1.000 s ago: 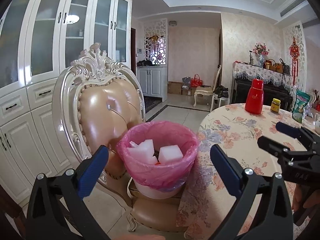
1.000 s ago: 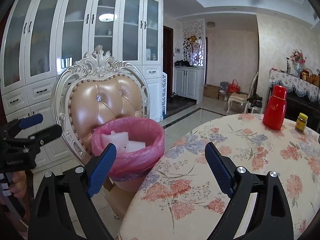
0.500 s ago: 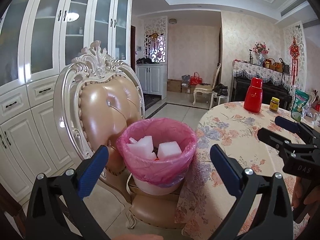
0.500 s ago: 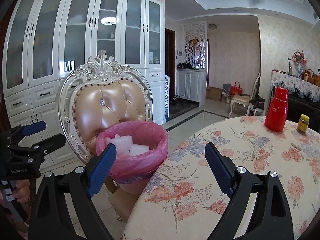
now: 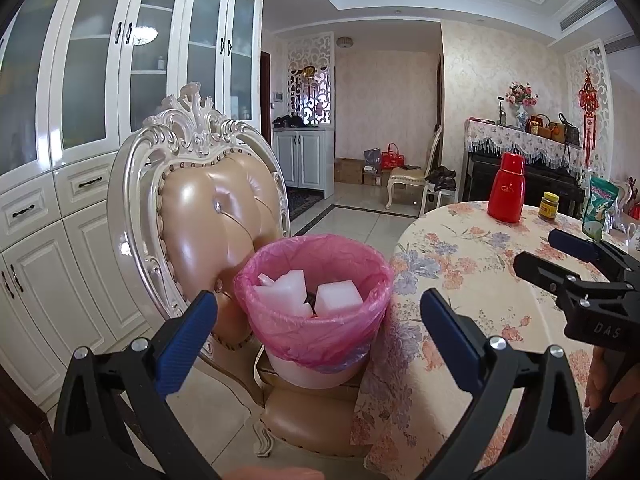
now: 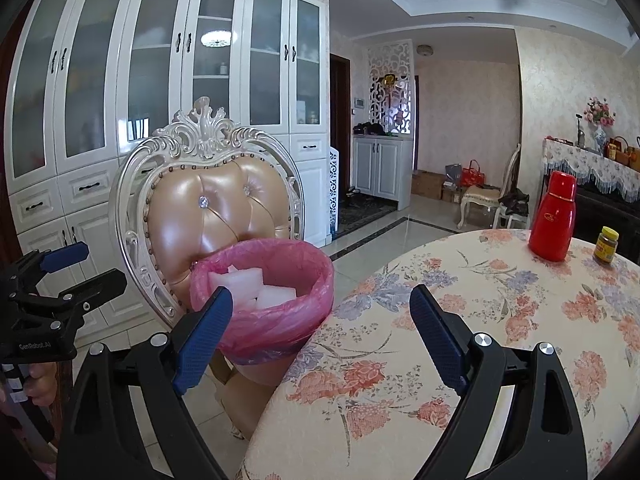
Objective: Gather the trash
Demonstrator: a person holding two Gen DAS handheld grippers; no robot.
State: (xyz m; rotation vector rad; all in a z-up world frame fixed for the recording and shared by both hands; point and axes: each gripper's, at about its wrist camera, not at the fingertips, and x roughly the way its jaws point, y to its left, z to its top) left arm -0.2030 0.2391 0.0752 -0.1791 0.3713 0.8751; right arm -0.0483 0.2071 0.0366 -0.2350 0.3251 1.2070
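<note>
Trash bin (image 5: 316, 312) seemingly nearer left hand-held gripper (image 5: 316, 336).

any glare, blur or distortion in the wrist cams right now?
Left wrist: sharp; barrel distortion bows the white glass-door cabinet; glare streaks the glossy tan padded chair back. Right wrist: same bowing, dark corner vignette, ceiling lamp mirrored in the cabinet glass.

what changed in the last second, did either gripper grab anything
Nothing was grabbed or let go. Both cameras pulled back and rose slightly, so the bin and chair sit a little farther off. The left gripper and right gripper stay open and empty, the white foam pieces stay in the bin, and the table is unchanged.
</note>
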